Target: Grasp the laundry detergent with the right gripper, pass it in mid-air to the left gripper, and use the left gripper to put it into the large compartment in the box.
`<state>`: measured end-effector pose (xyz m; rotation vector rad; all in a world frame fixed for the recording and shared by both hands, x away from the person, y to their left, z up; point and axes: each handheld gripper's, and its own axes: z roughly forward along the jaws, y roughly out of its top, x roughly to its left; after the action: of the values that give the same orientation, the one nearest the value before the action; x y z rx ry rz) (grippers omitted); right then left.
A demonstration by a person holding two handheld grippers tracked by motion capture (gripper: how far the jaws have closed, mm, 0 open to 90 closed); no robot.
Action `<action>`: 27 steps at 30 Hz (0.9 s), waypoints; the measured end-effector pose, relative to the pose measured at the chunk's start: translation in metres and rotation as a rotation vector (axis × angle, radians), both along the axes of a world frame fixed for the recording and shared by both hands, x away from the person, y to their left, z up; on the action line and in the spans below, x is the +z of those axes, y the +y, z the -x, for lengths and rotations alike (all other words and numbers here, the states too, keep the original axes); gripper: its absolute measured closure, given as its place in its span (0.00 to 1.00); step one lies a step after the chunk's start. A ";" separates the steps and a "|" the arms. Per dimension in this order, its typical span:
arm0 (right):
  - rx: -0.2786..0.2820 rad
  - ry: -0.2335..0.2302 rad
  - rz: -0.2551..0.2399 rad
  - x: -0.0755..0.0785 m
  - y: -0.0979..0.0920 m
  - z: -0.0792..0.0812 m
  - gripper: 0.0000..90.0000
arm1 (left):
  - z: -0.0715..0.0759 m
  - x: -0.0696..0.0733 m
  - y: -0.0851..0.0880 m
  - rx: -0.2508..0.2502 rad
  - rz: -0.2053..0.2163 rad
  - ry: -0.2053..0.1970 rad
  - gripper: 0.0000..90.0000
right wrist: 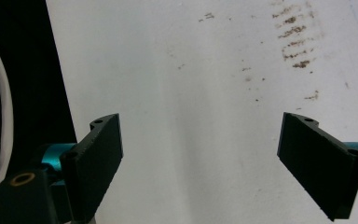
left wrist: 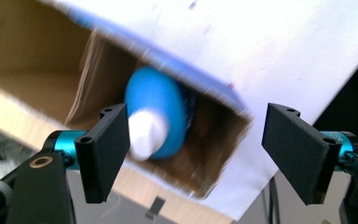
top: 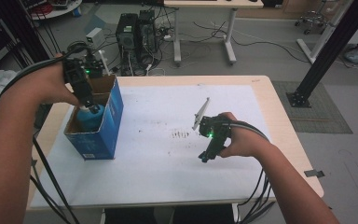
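Left tool point(top: 89, 101) spread above blue bottle point(left wrist: 156, 116) in box point(top: 114, 112); right tool point(top: 206, 156) spread, open tabletop around.

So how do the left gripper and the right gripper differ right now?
The left gripper hangs over the open blue box, just above the blue bottle with the white cap standing inside; the right gripper sits low over the bare white table cover. The left hand is raised, while the right hand stays near the tabletop. Both have open jaws with nothing between them.
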<state>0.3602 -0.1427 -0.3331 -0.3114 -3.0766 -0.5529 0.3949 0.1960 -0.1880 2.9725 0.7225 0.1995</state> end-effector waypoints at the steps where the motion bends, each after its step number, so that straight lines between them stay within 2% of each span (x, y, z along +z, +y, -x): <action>1: 0.002 0.000 0.000 0.002 0.000 -0.001 0.15 | 0.001 0.001 -0.011 -0.036 0.000 0.003 0.25; 5: 0.004 -0.007 0.008 0.010 -0.001 -0.003 0.15 | 0.002 -0.001 -0.024 -0.069 -0.005 0.010 0.23; 6: -0.001 -0.006 0.015 0.011 -0.001 -0.003 0.15 | 0.002 -0.004 -0.032 -0.097 -0.005 0.012 0.23; 7: 0.001 -0.010 0.034 0.013 -0.001 -0.005 0.15 | 0.001 -0.009 -0.041 -0.126 -0.002 0.031 0.23; 10: 0.003 -0.008 0.051 0.014 -0.001 -0.006 0.15 | 0.000 -0.016 -0.050 -0.146 0.001 0.042 0.22; 15: 0.005 -0.018 0.083 0.020 -0.004 -0.009 0.15 | -0.003 -0.032 -0.072 -0.225 -0.010 0.066 0.22; 17: 0.001 -0.020 0.089 0.022 -0.005 -0.009 0.15 | -0.003 -0.032 -0.072 -0.225 -0.010 0.066 0.22; 18: 0.007 -0.025 0.094 0.025 -0.005 -0.010 0.15 | -0.003 -0.038 -0.079 -0.243 -0.019 0.080 0.22; 21: -0.003 -0.022 0.100 0.027 -0.005 -0.011 0.15 | -0.004 -0.043 -0.085 -0.254 -0.026 0.090 0.22; 27: 0.010 -0.010 0.124 0.022 -0.004 -0.016 0.15 | -0.006 -0.054 -0.097 -0.281 -0.020 0.102 0.20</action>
<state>0.3766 -0.1469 -0.3106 -0.2954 -3.1261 -0.3656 0.4007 0.0995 -0.2423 3.0760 0.3051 0.0376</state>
